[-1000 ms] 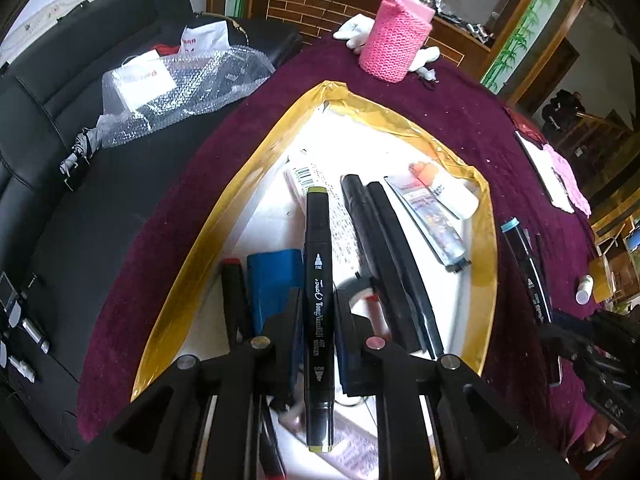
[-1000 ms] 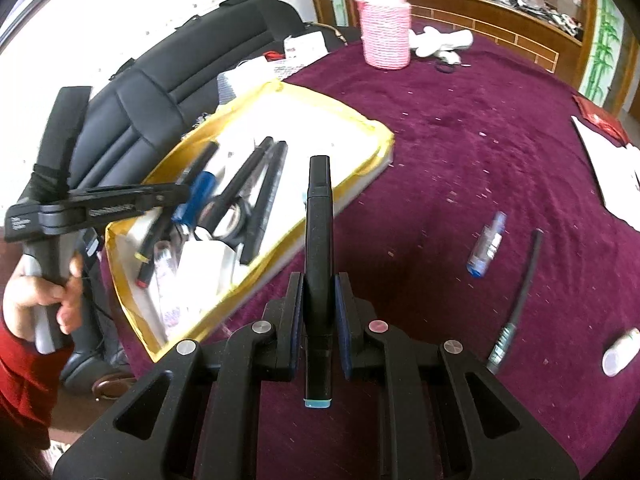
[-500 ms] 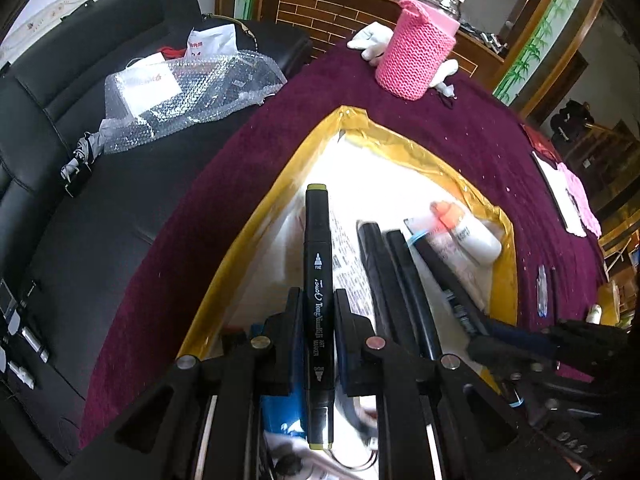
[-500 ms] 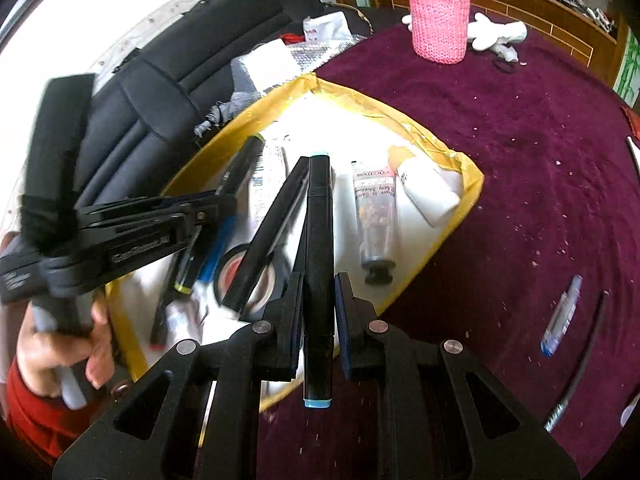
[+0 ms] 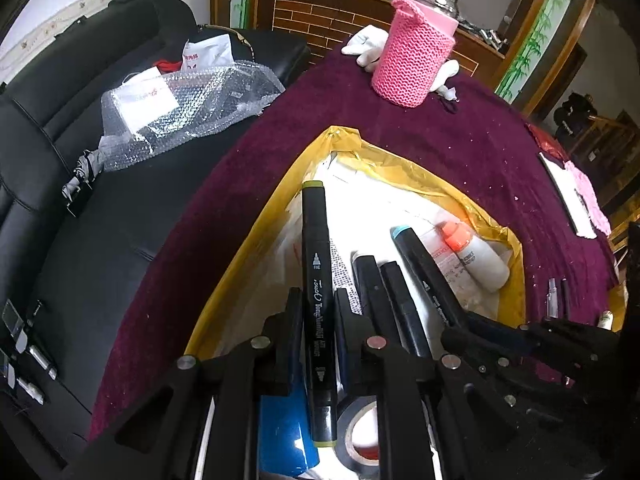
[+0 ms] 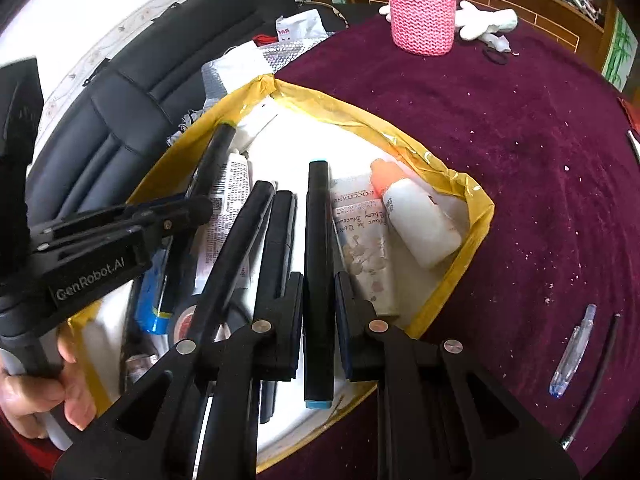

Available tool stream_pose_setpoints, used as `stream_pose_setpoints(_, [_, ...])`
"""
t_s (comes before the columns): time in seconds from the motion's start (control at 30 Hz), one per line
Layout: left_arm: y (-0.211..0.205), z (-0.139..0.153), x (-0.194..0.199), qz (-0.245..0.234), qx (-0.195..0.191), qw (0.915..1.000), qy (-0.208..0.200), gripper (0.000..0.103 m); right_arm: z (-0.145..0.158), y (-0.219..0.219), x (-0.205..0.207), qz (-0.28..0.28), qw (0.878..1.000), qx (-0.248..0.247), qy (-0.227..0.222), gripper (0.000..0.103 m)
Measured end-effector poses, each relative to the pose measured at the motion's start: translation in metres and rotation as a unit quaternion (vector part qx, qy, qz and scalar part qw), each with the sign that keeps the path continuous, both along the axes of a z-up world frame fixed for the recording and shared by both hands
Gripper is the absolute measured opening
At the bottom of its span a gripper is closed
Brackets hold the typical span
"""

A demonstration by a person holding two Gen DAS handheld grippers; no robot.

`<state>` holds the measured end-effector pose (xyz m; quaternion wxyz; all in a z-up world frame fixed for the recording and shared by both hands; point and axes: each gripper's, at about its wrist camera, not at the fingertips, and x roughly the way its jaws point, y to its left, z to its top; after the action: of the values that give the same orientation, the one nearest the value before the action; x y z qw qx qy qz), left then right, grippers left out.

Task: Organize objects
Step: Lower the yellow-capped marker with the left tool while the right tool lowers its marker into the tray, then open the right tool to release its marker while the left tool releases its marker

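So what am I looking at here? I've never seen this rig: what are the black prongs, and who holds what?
No robot: a person holds two hand-held tools, each with a fisheye camera looking along its fingers. One picture is from the left tool, shut on a green-capped marker. The other is from the right tool, shut on a blue-capped marker. Both hang over a yellow-rimmed tray of markers, tubes and tape on a purple tablecloth. A pen lies outside.

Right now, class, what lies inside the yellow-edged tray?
Inside the tray: black markers, a white bottle, a flowered tube, tape and a blue item. Both grippers hide whatever lies beneath them.
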<state>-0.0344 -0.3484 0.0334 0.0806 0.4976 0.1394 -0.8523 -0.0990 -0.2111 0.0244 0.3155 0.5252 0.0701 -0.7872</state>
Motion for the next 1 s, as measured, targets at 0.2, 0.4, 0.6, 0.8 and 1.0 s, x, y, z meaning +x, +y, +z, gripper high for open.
stream_pose_setpoints(0.2, [0.001, -0.001, 0.009, 0.006, -0.001, 1.0, 0.001, 0.014, 0.001, -0.003, 0.005, 0.007, 1.0, 0.013, 0.018, 0.015])
stream_pose_setpoints(0.4, [0.001, -0.003, 0.016, 0.013, 0.015, 0.9998, 0.007, 0.015, 0.006, -0.004, 0.02, 0.024, 0.999, 0.012, 0.042, 0.018])
stream_pose_setpoints(0.6, [0.011, 0.004, 0.034, 0.007, 0.025, 0.9991, 0.034, 0.015, 0.024, 0.012, 0.037, 0.027, 0.998, -0.011, 0.062, 0.018])
stream_pose_setpoints(0.8, [0.028, 0.024, 0.055, 0.009, -0.012, 0.9978, 0.064, 0.068, 0.038, 0.034, 0.057, 0.019, 0.996, -0.026, 0.082, 0.04])
stream_pose_setpoints(1.0, [0.043, 0.049, 0.084, 0.018, -0.037, 0.9941, 0.1, 0.082, 0.041, 0.053, 0.075, 0.017, 0.995, -0.032, 0.088, 0.043])
